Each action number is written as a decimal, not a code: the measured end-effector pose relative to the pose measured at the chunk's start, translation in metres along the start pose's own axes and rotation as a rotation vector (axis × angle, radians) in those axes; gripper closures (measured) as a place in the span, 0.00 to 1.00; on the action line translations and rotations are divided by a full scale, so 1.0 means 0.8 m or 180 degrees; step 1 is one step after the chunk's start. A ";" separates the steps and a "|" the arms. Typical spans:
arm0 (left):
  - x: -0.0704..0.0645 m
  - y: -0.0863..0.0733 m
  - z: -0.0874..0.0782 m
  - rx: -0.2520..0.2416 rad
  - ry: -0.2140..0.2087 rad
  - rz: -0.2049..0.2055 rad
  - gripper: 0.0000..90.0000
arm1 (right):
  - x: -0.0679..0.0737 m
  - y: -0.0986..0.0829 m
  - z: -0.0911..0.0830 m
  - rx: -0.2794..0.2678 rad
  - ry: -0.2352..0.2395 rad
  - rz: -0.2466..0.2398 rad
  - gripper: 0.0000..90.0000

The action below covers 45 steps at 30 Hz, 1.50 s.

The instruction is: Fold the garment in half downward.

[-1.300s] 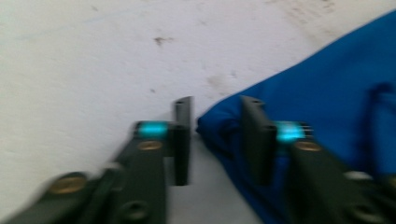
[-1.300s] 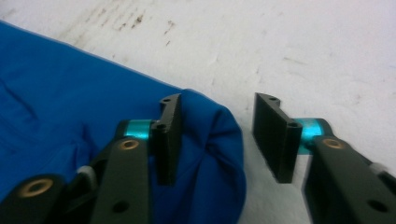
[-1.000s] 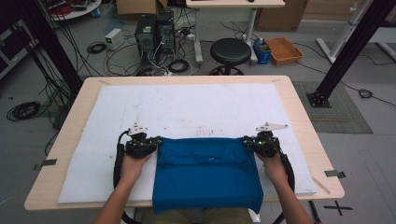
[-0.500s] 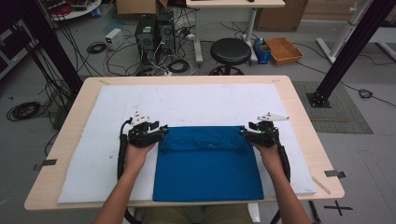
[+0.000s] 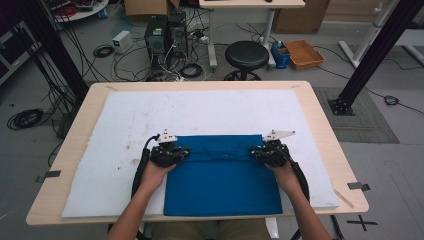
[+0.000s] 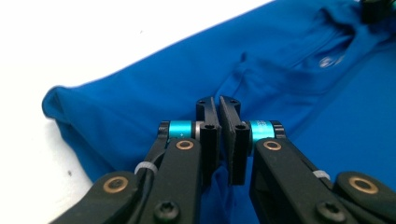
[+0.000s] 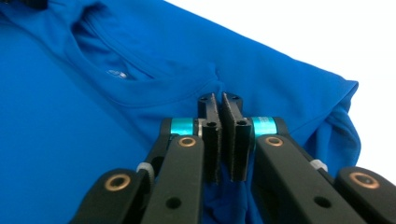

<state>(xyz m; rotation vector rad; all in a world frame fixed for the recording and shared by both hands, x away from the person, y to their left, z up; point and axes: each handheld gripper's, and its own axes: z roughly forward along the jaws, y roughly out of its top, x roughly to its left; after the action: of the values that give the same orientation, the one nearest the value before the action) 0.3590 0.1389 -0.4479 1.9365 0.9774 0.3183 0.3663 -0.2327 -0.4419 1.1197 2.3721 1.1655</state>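
Between the two tools lies a blue shirt [image 5: 222, 175], spread flat on the white sheet [image 5: 125, 125] covering the desk [image 5: 320, 115], collar end away from the person. The left tool [image 5: 182, 152] has its jaws pinched nearly together on a fold of the shirt's fabric at the shoulder; in the left gripper view [image 6: 218, 116] there's just a sliver of cloth between the pads, with the shirt's sleeve corner off to that tool's left. The right tool [image 5: 256, 151] does the same thing on the other shoulder, jaws clamped narrow on blue fabric [image 7: 219, 116], the neckline and a small white logo [image 7: 116, 73] up ahead and to its left. Both hands [image 5: 157, 172] sit just behind their tools, wrists resting over the shirt's side edges. Shirt body runs back from the tools toward the near edge of the desk.
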 end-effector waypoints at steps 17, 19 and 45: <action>-0.022 -0.044 -0.078 -0.0209 -0.0771 0.0447 0.94 | 0.041 -0.044 -0.075 -0.0267 0.0806 -0.0495 0.97; -0.026 -0.048 -0.083 -0.0202 -0.0846 0.0396 0.83 | 0.044 -0.053 -0.080 -0.0203 0.0925 -0.0518 0.91; -0.052 -0.027 -0.043 0.0270 -0.1096 0.0033 0.68 | 0.069 -0.049 -0.047 0.0254 0.1421 -0.0678 0.93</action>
<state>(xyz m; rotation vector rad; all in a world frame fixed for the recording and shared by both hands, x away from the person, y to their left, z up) 0.3017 0.1348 -0.4403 1.9893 0.7634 -0.0532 0.2892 -0.2270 -0.4427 0.6523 2.8045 1.3664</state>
